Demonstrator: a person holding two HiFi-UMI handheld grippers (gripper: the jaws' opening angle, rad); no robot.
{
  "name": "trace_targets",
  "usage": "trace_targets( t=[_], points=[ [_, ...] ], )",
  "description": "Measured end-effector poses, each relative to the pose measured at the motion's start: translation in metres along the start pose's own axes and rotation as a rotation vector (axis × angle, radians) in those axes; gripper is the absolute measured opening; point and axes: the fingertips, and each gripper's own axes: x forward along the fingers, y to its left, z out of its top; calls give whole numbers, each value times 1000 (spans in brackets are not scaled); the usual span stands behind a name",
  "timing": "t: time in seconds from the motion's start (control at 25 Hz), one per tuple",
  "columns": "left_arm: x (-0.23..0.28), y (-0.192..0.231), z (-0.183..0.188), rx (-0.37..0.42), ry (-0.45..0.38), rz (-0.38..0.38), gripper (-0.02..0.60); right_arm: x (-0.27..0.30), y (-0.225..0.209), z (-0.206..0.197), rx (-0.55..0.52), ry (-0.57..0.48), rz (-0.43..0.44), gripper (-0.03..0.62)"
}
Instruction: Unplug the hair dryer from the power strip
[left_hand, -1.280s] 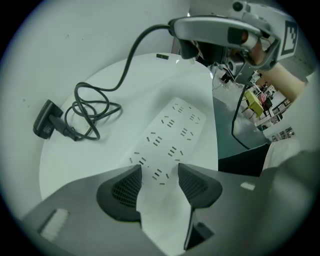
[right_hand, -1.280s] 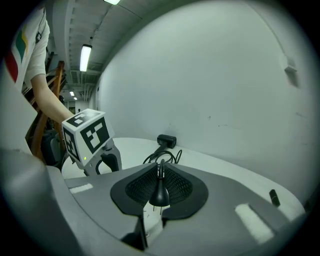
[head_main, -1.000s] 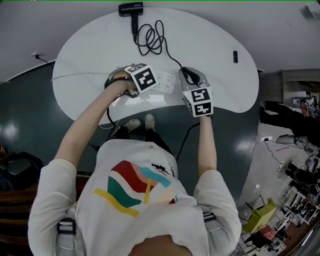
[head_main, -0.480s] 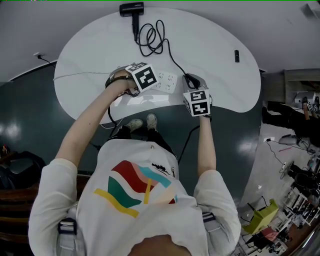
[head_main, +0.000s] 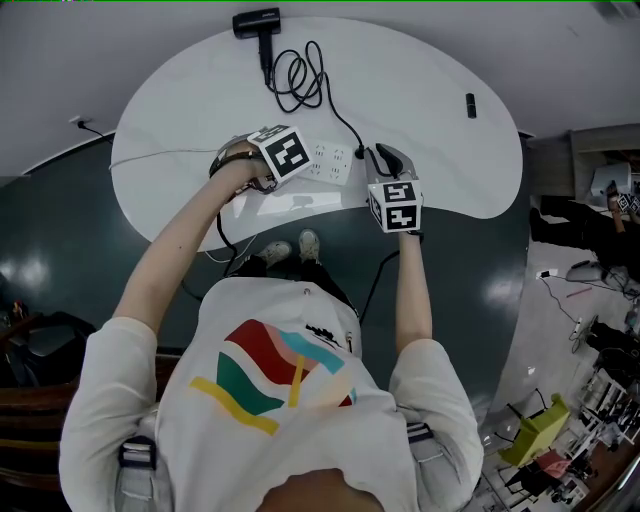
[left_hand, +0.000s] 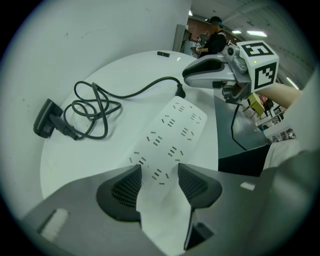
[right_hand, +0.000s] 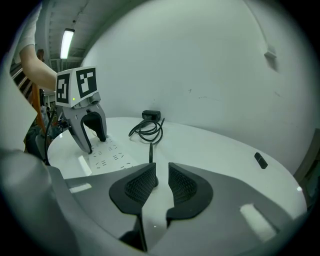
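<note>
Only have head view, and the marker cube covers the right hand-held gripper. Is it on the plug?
Observer: Not gripping. In the right gripper view, the right hand-held gripper has its jaws opening. The cord rises right at the tips and the pads aren't pressing on anything.
Operator: And the left one?
Observer: In the left gripper view, the left hand-held gripper straddles the power strip, with a pad against each long edge.
Operator: Plug seated?
Observer: Looks so. The left gripper view shows the plug at the strip's far end, just under the right hand-held gripper.
</note>
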Motion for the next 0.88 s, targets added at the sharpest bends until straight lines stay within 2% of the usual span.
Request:
trace_targets(
  t=[0.24,0.56,0.76,0.88],
  points=[
    [-1,0,0,-7,0,5,227,-11,4,11,-3,-33,0,86],
    [-1,3,4,-31,-49,-2,209,-16,13,51,4,-95,8,85],
    [-11,-10,29,-47,-190,-56,207,-21,19,83,-12,-143,13,86],
    [-35,-10,46,-48,-275,-46,207,-28,21,103,-6,-177,15,87]
  ],
)
